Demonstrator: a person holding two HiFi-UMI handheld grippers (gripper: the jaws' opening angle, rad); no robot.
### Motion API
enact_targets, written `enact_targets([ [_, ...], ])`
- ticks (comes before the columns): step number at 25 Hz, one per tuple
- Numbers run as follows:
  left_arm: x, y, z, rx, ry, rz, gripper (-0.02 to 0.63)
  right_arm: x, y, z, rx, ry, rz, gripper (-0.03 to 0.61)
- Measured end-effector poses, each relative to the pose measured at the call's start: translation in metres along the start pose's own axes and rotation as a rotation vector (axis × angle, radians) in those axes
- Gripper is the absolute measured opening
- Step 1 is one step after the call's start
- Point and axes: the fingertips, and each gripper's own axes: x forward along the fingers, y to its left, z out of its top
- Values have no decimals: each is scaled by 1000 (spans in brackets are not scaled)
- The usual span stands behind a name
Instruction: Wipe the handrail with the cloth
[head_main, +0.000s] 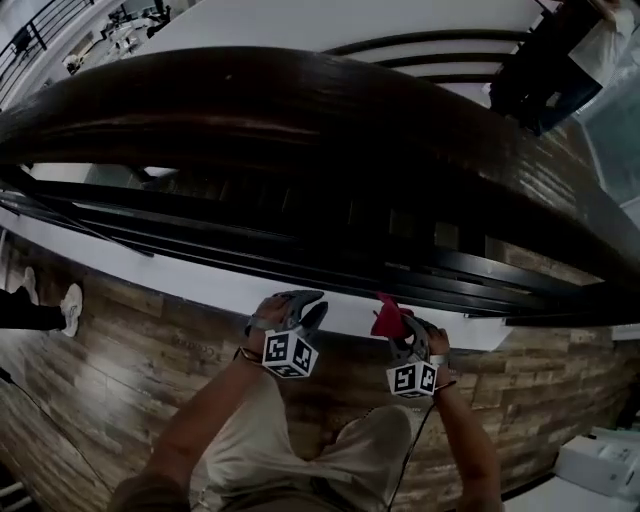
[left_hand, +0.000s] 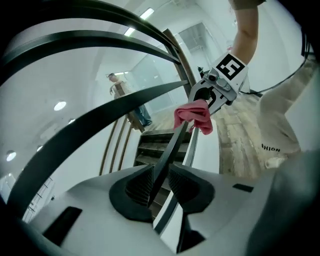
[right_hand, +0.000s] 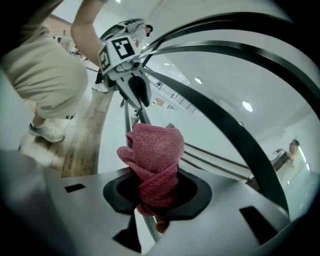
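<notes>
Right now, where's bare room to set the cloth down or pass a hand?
Handrail top is bare across the view. White ledge, between lower rails and floor, is free left of left gripper. Crowded: slots between rails, and around right gripper holding the cloth.

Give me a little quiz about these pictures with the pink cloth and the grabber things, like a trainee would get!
1. True or false: the floor under the person is made of wooden planks.
2. The right gripper is shut on: A) a sponge B) the cloth C) nothing at all
3. How many marker cubes can you count in the head view?

Key: 1 true; 2 B; 3 two, one on each gripper.
</notes>
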Motion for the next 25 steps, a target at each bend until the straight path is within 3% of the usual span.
enact_targets([
  [3,-32,2,19,-118,4,-10,64,-22,-17,17,145,26,3,121],
  [6,-58,5,40,-183,11,-26,23,-48,-31,41,220,31,3,123],
  [13,-120,23,95,-339,48,-45,15,-131,-66,102,291,43,57,123],
  [21,-225,58,171,-432,80,-68,15,-220,-125,191,309,42,76,123],
  [25,-274,94,196,-477,91,-41,14,-239,-160,236,320,21,59,123],
])
